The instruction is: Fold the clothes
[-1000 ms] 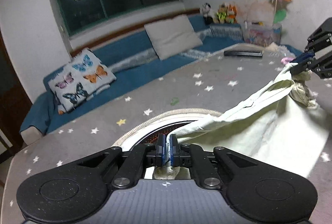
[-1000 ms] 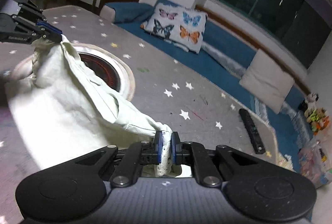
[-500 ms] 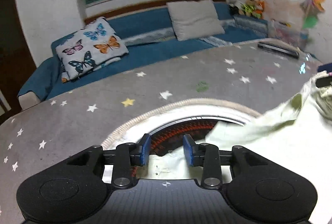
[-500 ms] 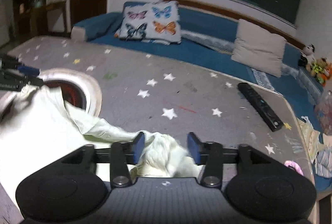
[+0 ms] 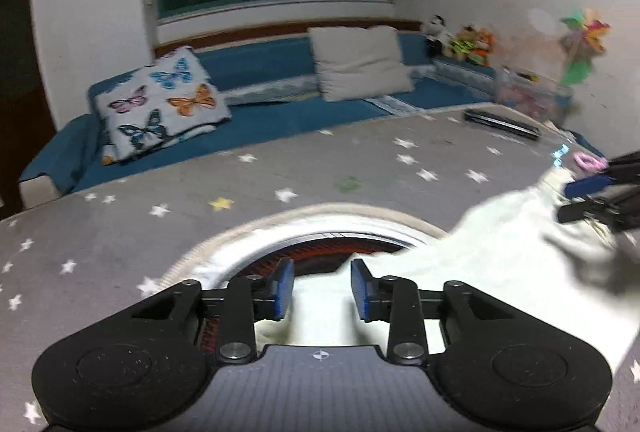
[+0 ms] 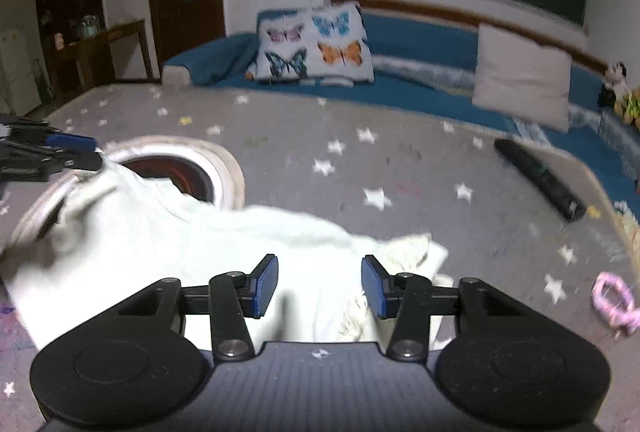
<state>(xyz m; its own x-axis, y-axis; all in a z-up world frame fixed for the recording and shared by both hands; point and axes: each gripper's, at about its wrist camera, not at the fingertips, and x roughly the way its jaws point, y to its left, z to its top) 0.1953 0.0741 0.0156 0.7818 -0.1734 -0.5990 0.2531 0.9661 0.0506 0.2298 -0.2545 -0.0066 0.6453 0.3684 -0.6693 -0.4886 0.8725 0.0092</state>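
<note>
A pale cream garment (image 5: 472,272) lies on the grey star-patterned table, partly over a round stove opening (image 5: 320,252). My left gripper (image 5: 322,292) is open just above its near edge. In the right wrist view the garment (image 6: 200,248) spreads left to right, and my right gripper (image 6: 319,286) is open above its bunched right end. The right gripper shows at the right edge of the left wrist view (image 5: 600,192); the left gripper shows at the left edge of the right wrist view (image 6: 48,152).
A black remote (image 6: 540,178) and a pink hair tie (image 6: 614,302) lie on the table's right side. A blue sofa with a butterfly cushion (image 6: 316,44) and a beige pillow (image 6: 524,86) runs behind the table.
Both grippers were shut on the garment's corners and held it up. They have opened and let it go, and it now lies on the table.
</note>
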